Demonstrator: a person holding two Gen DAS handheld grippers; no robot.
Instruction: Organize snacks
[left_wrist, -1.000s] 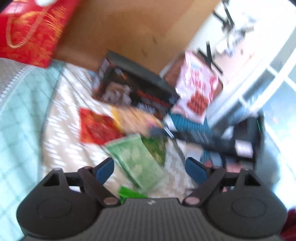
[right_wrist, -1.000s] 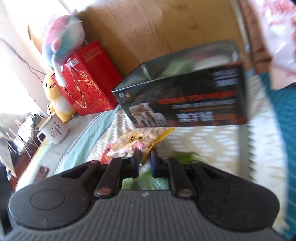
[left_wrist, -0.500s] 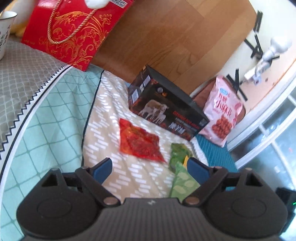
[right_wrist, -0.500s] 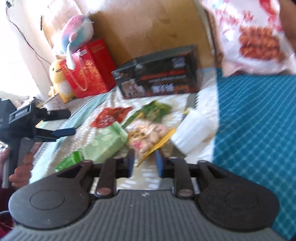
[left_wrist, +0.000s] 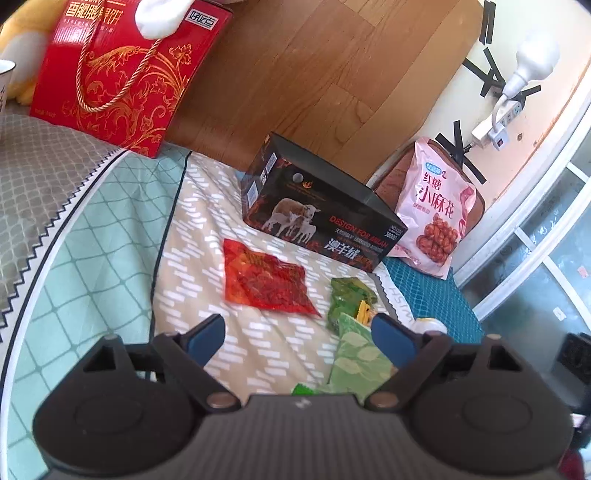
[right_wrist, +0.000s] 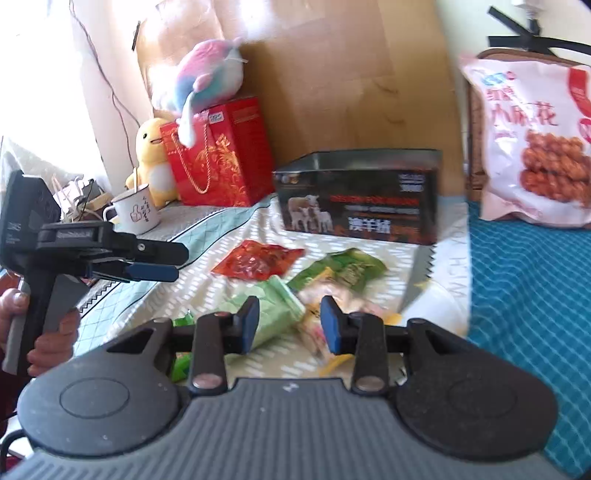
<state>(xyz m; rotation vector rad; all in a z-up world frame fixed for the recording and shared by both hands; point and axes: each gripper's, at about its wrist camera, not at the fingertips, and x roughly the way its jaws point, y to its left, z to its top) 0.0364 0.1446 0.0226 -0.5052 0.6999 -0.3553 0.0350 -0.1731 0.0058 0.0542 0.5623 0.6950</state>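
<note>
Right gripper (right_wrist: 289, 325): jaws parted, nothing between them, poised low over the snack pile on the patterned cloth (right_wrist: 332, 254). Directly ahead of its fingers lie the pale green packet (right_wrist: 275, 314) and, just right of it, the yellow-edged packet (right_wrist: 325, 314), the two overlapping; a dark green packet (right_wrist: 341, 269) sits beyond them, and the red packet (right_wrist: 258, 261) lies apart to the left. Left gripper (left_wrist: 298, 338): jaws wide apart and empty, held above the cloth nearer the red packet (left_wrist: 264, 282). The black box (right_wrist: 360, 195) stands open-topped at the back, against the wooden board (right_wrist: 332, 74); judged to be the destination for the loose packets, though this cannot be confirmed. The pink bag (right_wrist: 532, 140) leans upright further right. Step in hand, as judged: the right side picks one packet from the pile. Advice: take the topmost packet by a free edge or sealed seam, not the bulging middle; close only on one layer, since overlap risks dragging a neighbour. Image is blurred, so which packet lies uppermost cannot be told.
</note>
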